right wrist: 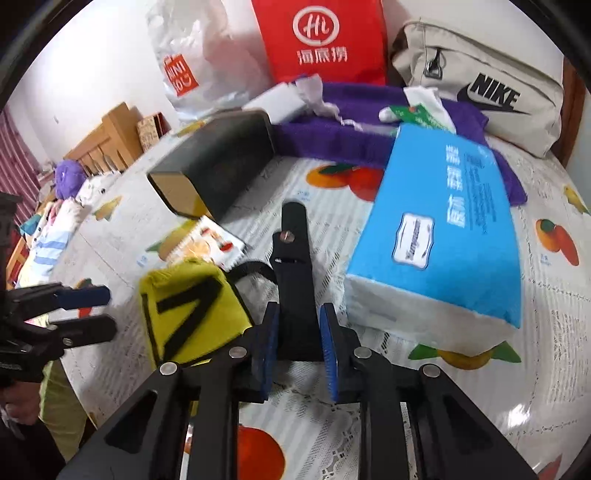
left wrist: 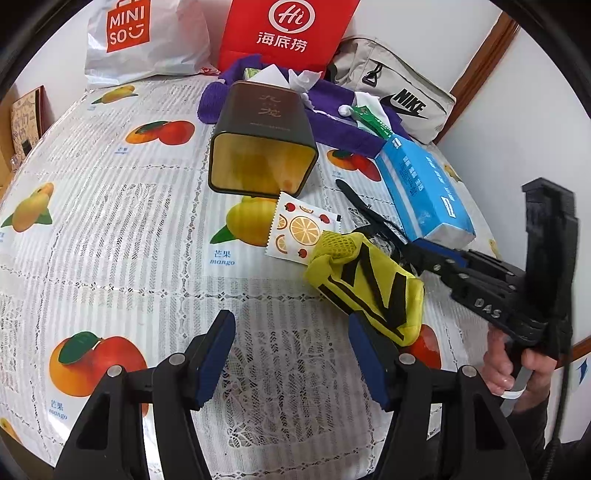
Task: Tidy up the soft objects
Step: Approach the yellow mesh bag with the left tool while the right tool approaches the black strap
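Observation:
A yellow pouch (left wrist: pixel 365 288) (right wrist: pixel 192 314) with black stripes lies on the fruit-print tablecloth (left wrist: pixel 110 229). A stiff black strap piece (right wrist: pixel 295 266) (left wrist: pixel 369 210) runs from beside it, and whether the two are joined I cannot tell. My right gripper (right wrist: pixel 300 312) (left wrist: pixel 419 249) is shut on that strap piece, which points forward between the blue pads. My left gripper (left wrist: pixel 291 350) (right wrist: pixel 88 312) stands open just left of the pouch, its right finger (left wrist: pixel 365 354) at the pouch's near corner, nothing between the pads.
A fruit-print sachet (left wrist: pixel 299 229) lies by the pouch. Behind it a dark tin (left wrist: pixel 262 147) lies on its side, mouth toward me. A blue tissue pack (left wrist: pixel 424 188), purple towel (left wrist: pixel 332 125), Nike bag (left wrist: pixel 399 96), red bag (left wrist: pixel 284 33) and Miniso bag (left wrist: pixel 140 40) crowd the back.

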### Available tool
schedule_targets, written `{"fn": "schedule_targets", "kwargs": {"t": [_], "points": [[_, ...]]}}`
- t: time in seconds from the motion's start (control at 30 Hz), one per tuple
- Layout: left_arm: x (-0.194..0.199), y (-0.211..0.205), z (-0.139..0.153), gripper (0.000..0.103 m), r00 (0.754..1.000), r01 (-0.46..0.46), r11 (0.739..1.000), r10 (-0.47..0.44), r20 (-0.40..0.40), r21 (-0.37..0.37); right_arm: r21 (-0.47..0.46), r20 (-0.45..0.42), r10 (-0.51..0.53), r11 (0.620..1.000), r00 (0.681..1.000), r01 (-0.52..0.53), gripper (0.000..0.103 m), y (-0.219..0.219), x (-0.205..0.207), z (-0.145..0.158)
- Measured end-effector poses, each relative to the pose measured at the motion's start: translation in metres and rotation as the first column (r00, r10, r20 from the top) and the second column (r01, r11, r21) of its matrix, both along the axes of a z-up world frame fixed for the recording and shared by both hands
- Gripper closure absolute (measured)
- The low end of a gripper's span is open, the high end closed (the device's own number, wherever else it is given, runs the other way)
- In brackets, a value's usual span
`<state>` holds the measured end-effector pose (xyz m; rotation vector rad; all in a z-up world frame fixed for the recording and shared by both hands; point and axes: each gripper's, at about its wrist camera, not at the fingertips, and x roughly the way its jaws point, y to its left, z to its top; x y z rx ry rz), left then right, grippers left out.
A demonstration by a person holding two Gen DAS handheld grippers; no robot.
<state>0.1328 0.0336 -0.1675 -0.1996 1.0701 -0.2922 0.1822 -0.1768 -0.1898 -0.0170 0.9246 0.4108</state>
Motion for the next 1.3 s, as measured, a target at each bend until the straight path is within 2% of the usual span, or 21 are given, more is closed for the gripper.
{"fn": "schedule_targets", "kwargs": {"t": [0.23, 0.53, 0.7, 0.83, 0.87, 1.03, 1.07, 1.17, 1.2, 1.23, 1.3], "points": [[-0.002, -0.001, -0.002, 0.041, 1.0, 0.007, 1.0, -0.008, -0.007, -0.012, 0.011, 0.017, 0.002, 1.0, 1.0, -0.002, 0.081, -0.007, -0.009, 0.015], [-0.01, 0.0, 0.004, 0.041, 1.0, -0.007, 1.0, 0.007, 0.012, -0.001, 0.012, 0.011, -0.03, 0.999, 0.999, 0.03, 0.081, -0.033, -0.057, 0.02], [-0.013, 0.0, 0.007, 0.041, 1.0, -0.018, 1.0, 0.018, 0.016, 0.001, -0.012, 0.012, -0.084, 0.996, 0.996, 0.084, 0.081, -0.057, -0.075, 0.014], [-0.014, -0.003, 0.006, 0.041, 1.0, -0.01, 1.0, 0.01, 0.015, 0.009, -0.033, -0.038, -0.088, 0.996, 0.995, 0.087, 0.079, -0.07, -0.074, -0.006], [-0.015, -0.003, 0.006, 0.041, 1.0, -0.01, 1.0, 0.01, 0.014, 0.011, -0.018, -0.043, -0.08, 0.997, 0.996, 0.079, 0.078, -0.071, -0.073, -0.01], [-0.015, -0.007, 0.006, 0.041, 1.0, -0.006, 1.0, 0.005, 0.009, 0.026, -0.001, -0.029, -0.06, 0.998, 0.998, 0.06, 0.057, -0.066, -0.07, -0.015], [-0.015, -0.007, 0.006, 0.041, 1.0, -0.006, 1.0, 0.005, 0.008, 0.027, -0.013, -0.023, -0.057, 0.998, 0.998, 0.057, 0.057, -0.064, -0.068, -0.016], [-0.014, -0.008, 0.004, 0.041, 1.0, -0.007, 0.999, 0.006, 0.001, 0.031, -0.094, 0.014, -0.04, 0.995, 0.999, 0.041, 0.06, -0.051, -0.065, -0.017], [-0.013, -0.008, 0.004, 0.041, 1.0, -0.007, 0.999, 0.007, 0.0, 0.031, -0.13, 0.032, -0.037, 0.991, 0.999, 0.041, 0.072, -0.047, -0.065, -0.018], [-0.013, -0.009, 0.003, 0.041, 1.0, -0.007, 0.999, 0.007, 0.0, 0.031, -0.161, 0.049, -0.03, 0.986, 0.998, 0.037, 0.078, -0.043, -0.066, -0.018], [-0.012, -0.011, 0.002, 0.041, 1.0, -0.002, 1.0, 0.002, 0.0, 0.031, -0.16, 0.042, -0.029, 0.987, 0.999, 0.035, 0.078, -0.043, -0.066, -0.017]]}}
